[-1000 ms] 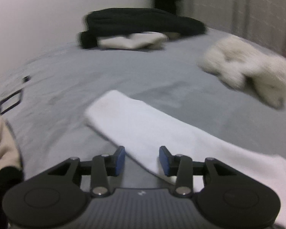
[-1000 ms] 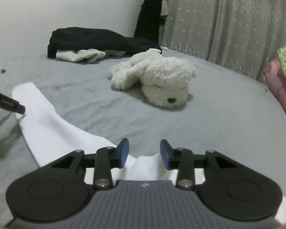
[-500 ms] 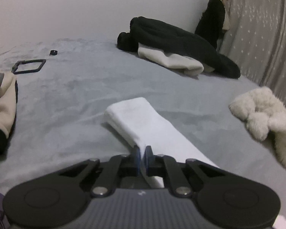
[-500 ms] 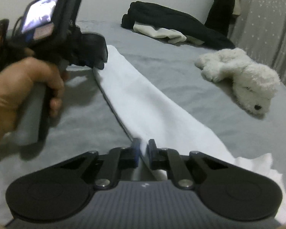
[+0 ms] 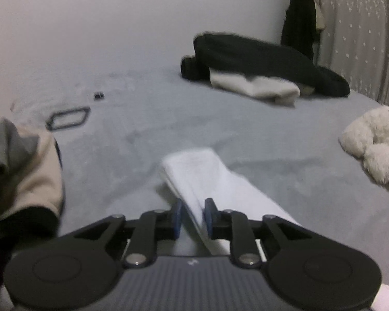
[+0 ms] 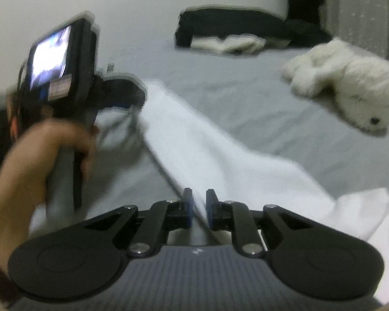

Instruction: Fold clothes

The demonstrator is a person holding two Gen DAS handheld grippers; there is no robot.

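White garment (image 5: 202, 173): long strip of white cloth, folded lengthwise, lying on the grey bed (image 5: 272, 134) and running from the near edge toward the middle; the free end bunches at the lower right of the right wrist view. Change noted: a second ago both grippers stood wide over the cloth, half a second ago both were pinched nearly closed on its long edge, and now both sets of jaws are opening again. Left gripper (image 5: 192, 216): a narrow gap, the cloth edge between the blue pads, contact on the right pad likely but blurred; a firm hold cannot be confirmed. Right gripper (image 6: 199, 208): likewise a narrow gap with the folded edge passing between the pads, pressure uncertain. Judgement: the pinch is slackening at both ends, either a release after setting the fold or a re-grip; the fold across its length appears not yet made. Person's hand (image 6: 36, 160) carries the left unit, its lit screen (image 6: 50, 57) unreadable. Surroundings: dark clothes pile (image 5: 259, 59) over a pale item, plush toy (image 6: 345, 90), beige garment (image 5: 20, 171), small black frame (image 5: 68, 118). Writing: none legible; a label under the screen is too blurred to read.
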